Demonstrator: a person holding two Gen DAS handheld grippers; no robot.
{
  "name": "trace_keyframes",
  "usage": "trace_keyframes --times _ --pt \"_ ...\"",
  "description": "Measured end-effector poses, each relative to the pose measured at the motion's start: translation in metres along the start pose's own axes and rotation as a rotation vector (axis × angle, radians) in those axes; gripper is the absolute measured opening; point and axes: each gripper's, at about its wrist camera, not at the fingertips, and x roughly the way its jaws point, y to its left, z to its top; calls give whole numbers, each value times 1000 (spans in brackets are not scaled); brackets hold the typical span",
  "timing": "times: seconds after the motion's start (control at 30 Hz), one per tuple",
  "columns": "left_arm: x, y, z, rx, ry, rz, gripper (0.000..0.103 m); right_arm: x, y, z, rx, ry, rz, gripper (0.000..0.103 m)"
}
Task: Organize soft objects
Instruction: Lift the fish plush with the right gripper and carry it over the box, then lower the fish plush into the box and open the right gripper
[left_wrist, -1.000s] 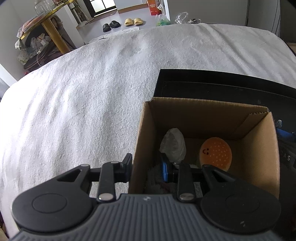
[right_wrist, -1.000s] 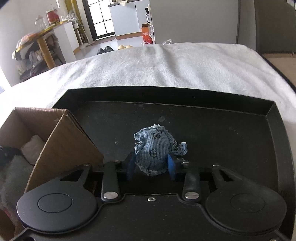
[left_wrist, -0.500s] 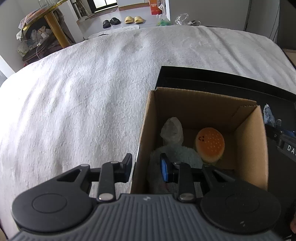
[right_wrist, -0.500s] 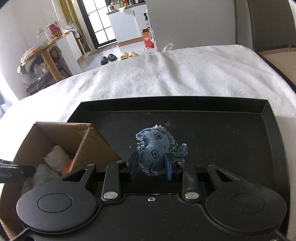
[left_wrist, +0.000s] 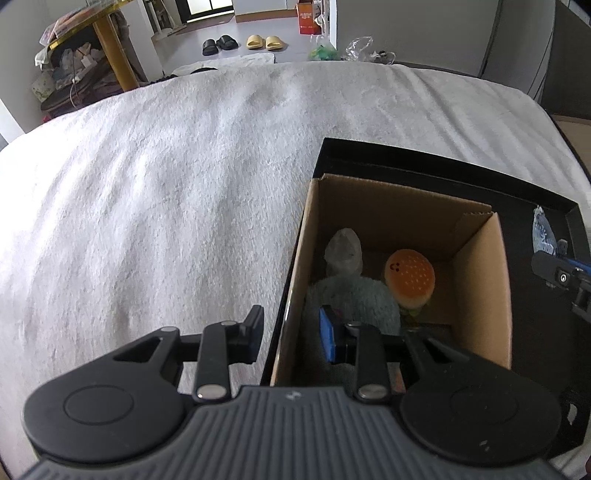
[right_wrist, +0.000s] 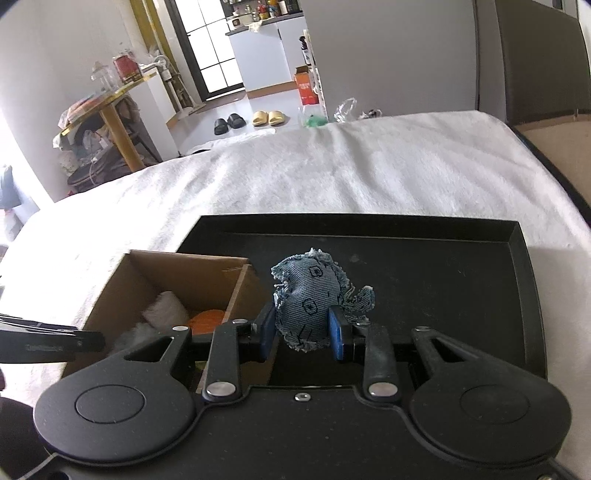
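Note:
A cardboard box (left_wrist: 480, 280) stands in the left part of a black tray (right_wrist: 424, 266). Inside it lie a pale green plush (left_wrist: 354, 295), a white plush (left_wrist: 343, 251) and an orange burger toy (left_wrist: 408, 277). My left gripper (left_wrist: 291, 336) is open and straddles the box's left wall, one finger outside and one inside. My right gripper (right_wrist: 301, 330) is shut on a blue denim toy (right_wrist: 310, 295) and holds it above the tray, just right of the box (right_wrist: 177, 280). The denim toy (left_wrist: 543, 232) also shows at the right edge of the left wrist view.
The tray lies on a bed covered by a white fleecy blanket (left_wrist: 166, 184). Beyond the bed are a floor with slippers (right_wrist: 251, 119), a round yellow table (right_wrist: 107, 99) with clutter, and a white cabinet (right_wrist: 266, 55).
My right gripper has risen with the denim toy and moved left toward the box. My left gripper has lifted a little, so more of the box's inside shows.

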Motion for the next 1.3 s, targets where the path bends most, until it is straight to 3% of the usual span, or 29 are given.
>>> trace_keyframes --times 0.37,1.03,1.2,1.3 --pt "-2 12 -14 -25 21 -56 30 -17 35 3 -53 -5 20 30" --pt "13 38 -32 -88 48 -165 30 -12 90 -9 -151 57 0 30" --pt "19 45 -37 -116 56 -194 24 -6 102 -12 -173 73 -7 30" --pt "20 48 -38 -120 50 -211 14 -3 108 -14 -183 87 -22 32"
